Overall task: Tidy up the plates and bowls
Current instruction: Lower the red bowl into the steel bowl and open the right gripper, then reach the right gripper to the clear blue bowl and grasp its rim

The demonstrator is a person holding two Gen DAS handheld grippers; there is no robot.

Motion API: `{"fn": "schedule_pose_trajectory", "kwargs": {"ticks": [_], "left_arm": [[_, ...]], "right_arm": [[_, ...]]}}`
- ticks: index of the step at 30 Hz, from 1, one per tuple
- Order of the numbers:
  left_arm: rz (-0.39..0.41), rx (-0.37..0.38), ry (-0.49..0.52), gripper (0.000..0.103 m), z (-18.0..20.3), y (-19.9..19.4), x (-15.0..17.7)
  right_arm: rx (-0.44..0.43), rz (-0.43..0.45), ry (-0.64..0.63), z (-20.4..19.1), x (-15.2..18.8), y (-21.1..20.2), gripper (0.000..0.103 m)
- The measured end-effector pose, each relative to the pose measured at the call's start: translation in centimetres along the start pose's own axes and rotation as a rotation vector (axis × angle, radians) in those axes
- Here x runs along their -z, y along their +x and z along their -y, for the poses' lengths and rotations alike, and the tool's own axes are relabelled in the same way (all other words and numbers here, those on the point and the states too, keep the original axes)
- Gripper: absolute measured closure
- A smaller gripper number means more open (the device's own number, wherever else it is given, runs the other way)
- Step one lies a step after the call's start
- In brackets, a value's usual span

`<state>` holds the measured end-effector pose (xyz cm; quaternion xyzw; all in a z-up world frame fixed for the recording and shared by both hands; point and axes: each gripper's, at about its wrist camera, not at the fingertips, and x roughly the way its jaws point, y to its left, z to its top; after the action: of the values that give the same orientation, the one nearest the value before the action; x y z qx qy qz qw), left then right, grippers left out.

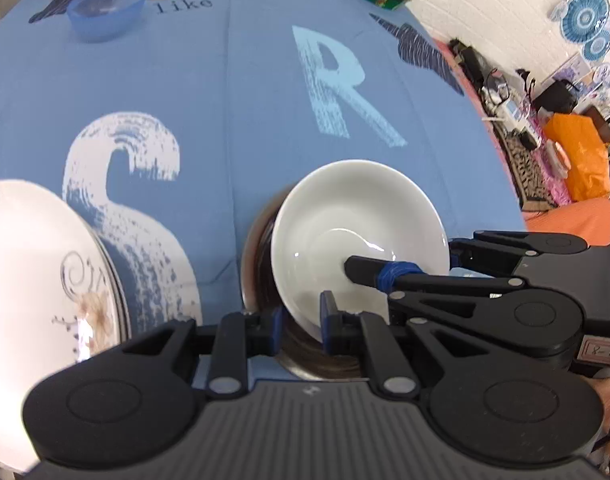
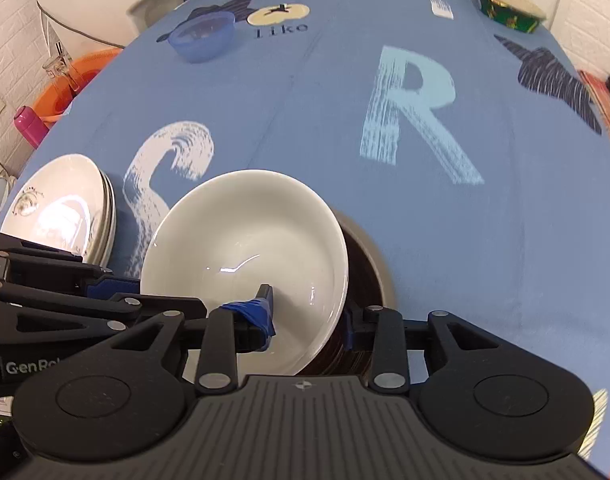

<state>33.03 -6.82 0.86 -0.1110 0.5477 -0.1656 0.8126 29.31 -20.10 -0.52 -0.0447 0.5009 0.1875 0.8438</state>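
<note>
We see the white ceramic bowl (image 2: 245, 256) tilted on the dark brown plate (image 2: 365, 276), near the front edge of the blue printed tablecloth (image 2: 305, 120). Left of it sits the stack of white patterned plates (image 2: 61, 208). Far behind, well apart, stands the blue translucent plastic bowl (image 2: 203, 36); the green patterned bowl (image 2: 509, 12) lies at the far right corner.

Both wrist cameras sit close above the bench's (image 1: 225, 80) near edge, facing across it; both share the white bowl (image 1: 357, 232).
</note>
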Motion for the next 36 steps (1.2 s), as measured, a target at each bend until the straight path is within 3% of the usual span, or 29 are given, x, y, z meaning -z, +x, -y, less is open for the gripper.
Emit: {"fn": "schedule_pose_trajectory", "kwargs": {"ticks": [6, 12, 17, 23, 31, 36], "left_arm": [[0.005, -0.009, 0.012, 0.094, 0.2, 0.5, 0.4], [0.097, -0.001, 0.056, 0.053, 0.4, -2.1, 0.1], [0.178, 0.025, 0.073, 0.051, -0.3, -5.6, -0.6], [0.269, -0.036, 0.035, 0.047, -4.5, -9.0, -2.3], [0.285, -0.17, -0.126, 0.047, -14.8, -9.7, -5.6], [0.281, -0.182, -0.209, 0.047, -19.8, -8.8, -10.1]], "right_arm": [[-0.012, -0.012, 0.028, 0.2, 0.0, 0.5, 0.085], [0.054, 0.024, -0.006, -0.1, 0.0, -1.5, 0.083], [0.102, 0.087, -0.006, 0.4, -0.7, -3.9, 0.081], [0.024, 0.151, 0.064, 0.6, -3.0, -4.6, 0.079], [-0.029, 0.087, 0.128, -2.3, -9.2, 1.4, 0.078], [-0.081, 0.086, 0.115, -4.6, -15.3, 5.2, 0.077]]}}
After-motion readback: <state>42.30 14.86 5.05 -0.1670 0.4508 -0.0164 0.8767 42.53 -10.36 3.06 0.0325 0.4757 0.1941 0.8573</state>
